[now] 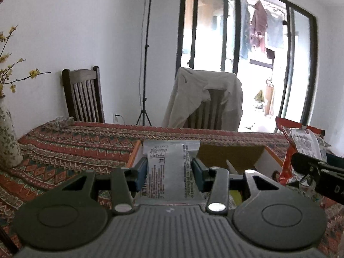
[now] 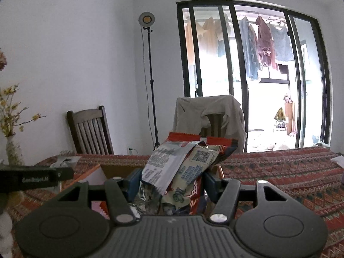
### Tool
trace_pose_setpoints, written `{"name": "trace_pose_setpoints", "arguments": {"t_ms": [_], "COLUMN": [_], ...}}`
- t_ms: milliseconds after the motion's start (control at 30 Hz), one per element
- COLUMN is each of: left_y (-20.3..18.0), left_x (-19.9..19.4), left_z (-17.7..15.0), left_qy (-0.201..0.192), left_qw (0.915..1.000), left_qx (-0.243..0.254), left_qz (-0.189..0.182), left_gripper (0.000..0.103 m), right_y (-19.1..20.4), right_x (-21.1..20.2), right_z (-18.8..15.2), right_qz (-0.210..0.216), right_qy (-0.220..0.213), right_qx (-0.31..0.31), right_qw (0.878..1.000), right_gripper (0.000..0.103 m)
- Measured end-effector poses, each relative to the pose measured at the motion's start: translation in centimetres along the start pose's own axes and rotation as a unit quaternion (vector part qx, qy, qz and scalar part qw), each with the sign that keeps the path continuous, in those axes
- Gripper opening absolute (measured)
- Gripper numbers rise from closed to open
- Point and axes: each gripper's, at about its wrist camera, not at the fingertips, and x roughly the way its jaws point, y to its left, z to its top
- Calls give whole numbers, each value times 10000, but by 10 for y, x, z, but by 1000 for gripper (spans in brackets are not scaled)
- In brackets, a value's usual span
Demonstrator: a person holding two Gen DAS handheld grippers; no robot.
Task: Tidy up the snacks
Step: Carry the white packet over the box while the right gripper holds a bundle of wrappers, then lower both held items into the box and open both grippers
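Note:
My left gripper [image 1: 169, 173] is shut on a flat silver snack packet [image 1: 171, 167] with black print, held above the near side of an open cardboard box [image 1: 232, 152] with orange-edged flaps. My right gripper [image 2: 171, 185] is shut on a bunch of snack packets [image 2: 189, 163], silver and cream ones with red edges, crumpled together and lifted off the table. In the left wrist view that bunch [image 1: 301, 144] and the right gripper [image 1: 309, 167] show at the right edge. The left gripper's black body [image 2: 36, 178] shows at the left of the right wrist view, beside the box [image 2: 116, 169].
A patterned red tablecloth [image 1: 75, 146] covers the table. A floral vase [image 1: 7, 137] with yellow-flowered twigs stands at the left. Behind the table are a dark wooden chair [image 1: 83, 94], a chair draped with a beige garment [image 1: 206, 99] and a lamp on a tripod [image 1: 146, 64].

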Motion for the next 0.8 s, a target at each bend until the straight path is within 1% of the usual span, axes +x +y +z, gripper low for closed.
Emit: {"name": "trace_pose_setpoints", "arguments": {"t_ms": [133, 233, 300, 367, 500, 600, 633, 667, 700, 733, 767, 800], "left_y": [2, 6, 7, 10, 12, 13, 13, 13, 14, 14, 15, 15], "left_x": [17, 27, 36, 42, 48, 50, 50, 49, 48, 47, 45, 43], "left_z": [-3, -14, -18, -22, -30, -34, -35, -35, -36, -36, -36, -36], "left_qy": [-93, -198, -119, -32, 64, 111, 104, 86, 58, 9, -51, -101], "left_qw": [9997, 9994, 9996, 9997, 9998, 9998, 9997, 9997, 9997, 9996, 9995, 9994], "left_qx": [-191, -228, -162, -175, -90, -119, -129, -133, -145, -162, -176, -195], "left_qz": [118, 154, 197, 143, 139, 144, 167, 172, 188, 227, 258, 269], "left_gripper": [45, 45, 45, 45, 45, 46, 48, 56, 61, 72, 79, 82], "right_y": [-1, -5, -5, -6, 0, 2, 2, 2, 2, 2, 3, 3], "right_x": [27, 36, 44, 51, 60, 62, 62, 61, 62, 62, 62, 62], "right_z": [-1, -12, -17, -22, -31, -35, -37, -38, -39, -40, -41, -41], "right_qz": [-107, -127, -85, -20, -18, -6, -6, -9, -20, -27, -20, -19], "right_qy": [-35, -63, 19, 125, 304, 396, 412, 430, 453, 462, 458, 458], "right_qx": [201, 314, 282, 288, 85, 27, 9, -17, -41, -61, -72, -79], "right_qw": [9997, 9994, 9996, 9995, 9995, 9992, 9991, 9991, 9990, 9989, 9989, 9989], "right_gripper": [60, 60, 60, 60, 60, 60, 60, 61, 61, 61, 66, 70]}}
